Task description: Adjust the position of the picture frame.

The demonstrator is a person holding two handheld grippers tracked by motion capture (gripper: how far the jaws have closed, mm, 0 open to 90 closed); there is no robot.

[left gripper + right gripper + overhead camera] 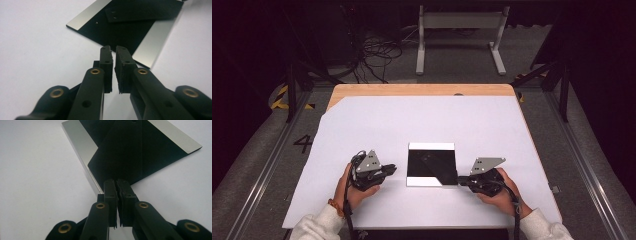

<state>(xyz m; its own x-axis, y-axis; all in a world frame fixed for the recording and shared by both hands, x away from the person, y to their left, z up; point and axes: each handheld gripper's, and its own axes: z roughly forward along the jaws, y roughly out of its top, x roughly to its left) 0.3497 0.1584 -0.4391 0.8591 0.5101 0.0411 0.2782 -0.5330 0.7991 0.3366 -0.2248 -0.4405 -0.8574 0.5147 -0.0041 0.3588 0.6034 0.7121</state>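
A flat square panel point(432, 161) lies on the white sheet in the middle of the table's near half; it is glossy black with pale strips along its far and near edges. My left gripper point(393, 170) hovers just left of the panel, apart from it. In the left gripper view its jaws point(113, 50) stand a narrow gap apart with nothing between them, and the panel point(130, 32) is beyond the tips. My right gripper point(460, 181) sits at the panel's near right corner. In the right gripper view its pads point(116, 182) look pressed together just short of the panel's corner point(125, 155).
A white sheet point(377, 125) covers most of the wooden table point(422, 89). Bare white surface stretches behind and to both sides of the panel. Beyond the table, on the floor, are a tangle of cables point(379, 55) and a white stand point(459, 35).
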